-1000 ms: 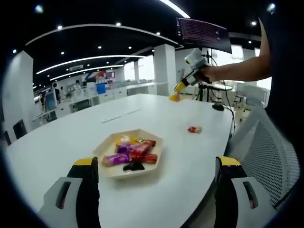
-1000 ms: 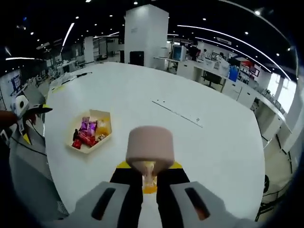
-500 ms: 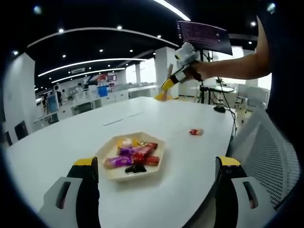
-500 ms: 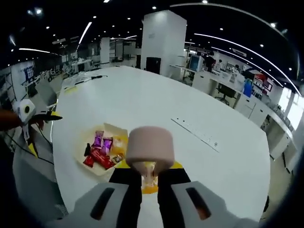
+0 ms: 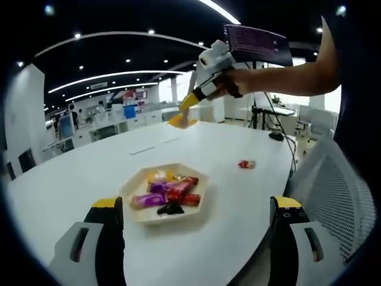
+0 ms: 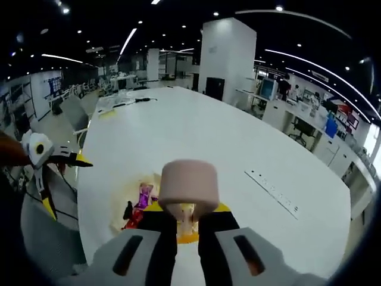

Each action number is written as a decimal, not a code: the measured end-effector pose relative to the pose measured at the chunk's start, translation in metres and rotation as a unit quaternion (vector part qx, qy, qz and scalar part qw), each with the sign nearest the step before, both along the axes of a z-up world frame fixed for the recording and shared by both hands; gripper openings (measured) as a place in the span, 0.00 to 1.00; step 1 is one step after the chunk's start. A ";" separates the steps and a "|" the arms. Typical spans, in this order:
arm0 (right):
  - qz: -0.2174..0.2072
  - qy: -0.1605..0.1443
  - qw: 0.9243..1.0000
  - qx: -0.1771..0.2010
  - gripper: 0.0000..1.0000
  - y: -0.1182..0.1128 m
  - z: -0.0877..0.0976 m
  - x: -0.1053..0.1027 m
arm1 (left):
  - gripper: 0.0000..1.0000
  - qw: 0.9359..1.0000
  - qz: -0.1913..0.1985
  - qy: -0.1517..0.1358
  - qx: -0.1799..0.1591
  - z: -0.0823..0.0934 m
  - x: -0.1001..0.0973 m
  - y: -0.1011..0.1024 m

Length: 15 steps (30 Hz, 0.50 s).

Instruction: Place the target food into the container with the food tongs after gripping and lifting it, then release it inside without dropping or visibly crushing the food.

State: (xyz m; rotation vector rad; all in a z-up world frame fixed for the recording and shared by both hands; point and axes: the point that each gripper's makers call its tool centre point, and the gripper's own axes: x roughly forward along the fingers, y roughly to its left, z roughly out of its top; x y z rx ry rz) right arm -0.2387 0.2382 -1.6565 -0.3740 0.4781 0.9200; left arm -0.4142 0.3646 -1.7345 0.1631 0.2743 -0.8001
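Step in hand: carrying the held piece toward the tray, by my reading; release not yet made.

Right gripper (image 6: 187,210): jaws narrow, clamped on a small yellow-orange piece (image 6: 187,221). A pink cylinder (image 6: 189,183) sat end-on just above the jaws; I could not tell whether it was tongs, food or fitting.

Left gripper (image 5: 197,204): jaws wide apart, holding nothing, low at the near edge of the table (image 5: 71,179).

Task's thing: in the left gripper view the yellow-orange piece hung at the tip of the right gripper, in the air above the table, beyond the tray (image 5: 134,215) and apart from it.

Container: shallow cream hexagonal tray, flat on the white table, low rim.

Contents: a loose heap of wrapped sweets (image 5: 169,193), purple, red, yellow and one dark, touching one another and covering most of the floor.

Outside the container: one red wrapped sweet (image 5: 244,164) lay on the table, well apart from the tray.

Risk 1: dropping short. The piece was high and not yet over the tray; opening early would land it on the table.

Risk 2: crushing. The jaws were nearly shut on a small piece, so any more squeeze could deform it.

Risk 3: bounce-out. Low rim and crowded floor; a release from height could roll the piece off the heap.

Risk 4: lowering too far could nudge the sweets or shift the tray.
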 end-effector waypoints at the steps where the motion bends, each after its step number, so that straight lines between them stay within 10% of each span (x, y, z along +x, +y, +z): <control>1: 0.005 0.000 1.000 0.001 0.11 0.008 0.000 0.000 | 1.00 1.000 0.000 0.001 0.000 0.000 0.000 0.000; 15: 0.060 -0.002 0.998 -0.006 0.12 0.072 -0.005 0.009 | 1.00 1.000 -0.008 0.003 0.010 -0.004 -0.003 -0.003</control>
